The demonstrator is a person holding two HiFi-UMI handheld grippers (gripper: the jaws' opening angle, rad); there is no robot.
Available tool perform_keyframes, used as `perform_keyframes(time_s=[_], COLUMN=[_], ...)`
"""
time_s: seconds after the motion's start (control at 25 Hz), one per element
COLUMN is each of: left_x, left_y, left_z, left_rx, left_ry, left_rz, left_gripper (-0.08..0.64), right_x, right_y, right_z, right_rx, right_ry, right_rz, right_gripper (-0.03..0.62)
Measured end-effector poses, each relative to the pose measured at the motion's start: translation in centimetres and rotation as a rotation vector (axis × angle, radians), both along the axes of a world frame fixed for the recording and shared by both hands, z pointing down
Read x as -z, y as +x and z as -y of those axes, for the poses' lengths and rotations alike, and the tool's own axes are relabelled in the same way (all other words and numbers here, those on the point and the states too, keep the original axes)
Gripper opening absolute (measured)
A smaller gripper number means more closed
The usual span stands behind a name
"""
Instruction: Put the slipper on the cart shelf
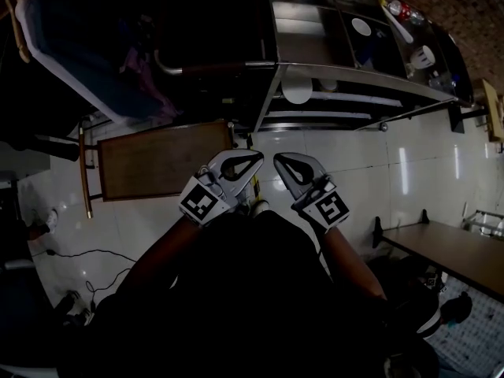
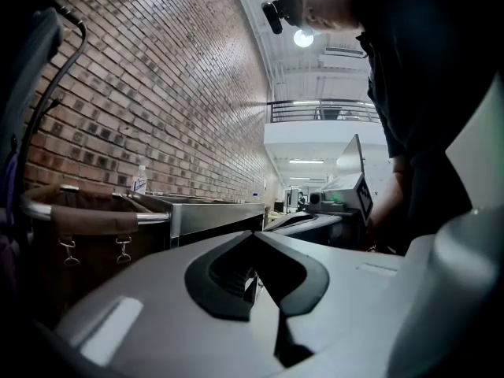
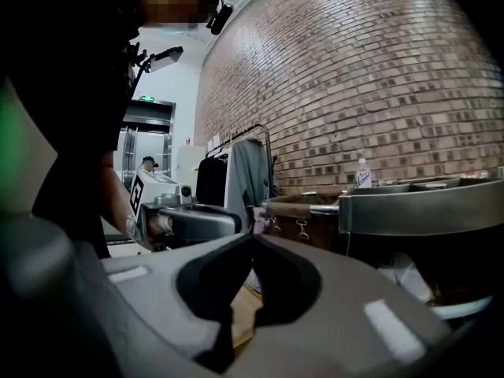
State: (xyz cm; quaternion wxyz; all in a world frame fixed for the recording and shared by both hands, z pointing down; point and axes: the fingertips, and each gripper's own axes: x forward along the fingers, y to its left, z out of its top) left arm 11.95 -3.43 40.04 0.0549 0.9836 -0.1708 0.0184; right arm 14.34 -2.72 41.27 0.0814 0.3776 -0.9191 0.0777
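At far left a bag (image 1: 87,46) of dark blue cloth hangs at the end of the cart (image 1: 346,71), with purple fabric bunched by its rail; what lies deeper in it cannot be seen. Below it a wooden board (image 1: 161,160) stands on the pale tiled floor. At centre the person holds both tools side by side above the floor. The left gripper (image 1: 250,164) has its jaws closed tip to tip with nothing between them, and the right gripper (image 1: 285,165) is likewise closed and empty. Neither carries the slipper, and no view shows it plainly. A pale rounded item (image 1: 298,90) on the cart's lower shelf may be it, but that cannot be confirmed. If so, the placing looks finished and only the withdrawal is left; if not, the pick-up is not yet begun. Further right, the cart's steel top trays (image 1: 315,6) hold small bottles (image 1: 398,8) and white pieces. A single water bottle (image 3: 361,172) stands on that top in the right gripper view. A brown table (image 1: 449,250) closes the scene at right.
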Motion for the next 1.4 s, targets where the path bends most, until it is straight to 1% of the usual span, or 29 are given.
perform_keyframes(time_s=[0.16, 0.32, 0.48, 0.56, 0.68, 0.84, 1.0, 1.2, 1.4], left_x=[0.4, 0.7, 0.4, 0.5, 0.9, 1.0, 0.6, 0.3, 0.5], left_y=[-1.0, -2.5, -4.8, -5.9, -7.6, -10.9, -14.0, -18.8, -23.7], left_z=[-2.1, -4.7, -6.9, -7.8, -8.7, -9.1, -8.9, -8.8, -7.4], left_rx=[0.048, 0.107, 0.175, 0.205, 0.234, 0.278, 0.276, 0.229, 0.174], left_ry=[0.000, 0.001, -0.013, -0.019, -0.009, 0.000, 0.000, -0.014, -0.006], left_rz=[0.008, 0.016, 0.040, 0.047, 0.053, 0.054, 0.047, 0.037, 0.025], left_gripper=[0.000, 0.000, 0.000, 0.000, 0.000, 0.000, 0.000, 0.000, 0.000], right_x=[0.1, 0.6, 1.1, 1.1, 1.2, 1.3, 1.1, 0.5, 0.8], right_y=[-1.3, -3.1, -5.4, -6.3, -7.9, -10.9, -14.0, -19.1, -24.0], right_z=[-1.6, -3.7, -5.5, -6.3, -7.2, -7.7, -7.2, -7.0, -6.5], right_rx=[0.018, 0.057, 0.119, 0.135, 0.159, 0.196, 0.198, 0.181, 0.141], right_ry=[-0.002, -0.009, -0.001, -0.008, -0.009, -0.010, -0.002, -0.005, 0.010], right_rz=[-0.009, 0.017, 0.041, 0.053, 0.066, 0.074, 0.068, 0.037, 0.034], right_gripper=[0.002, 0.000, 0.002, 0.002, 0.002, 0.002, 0.002, 0.002, 0.002])
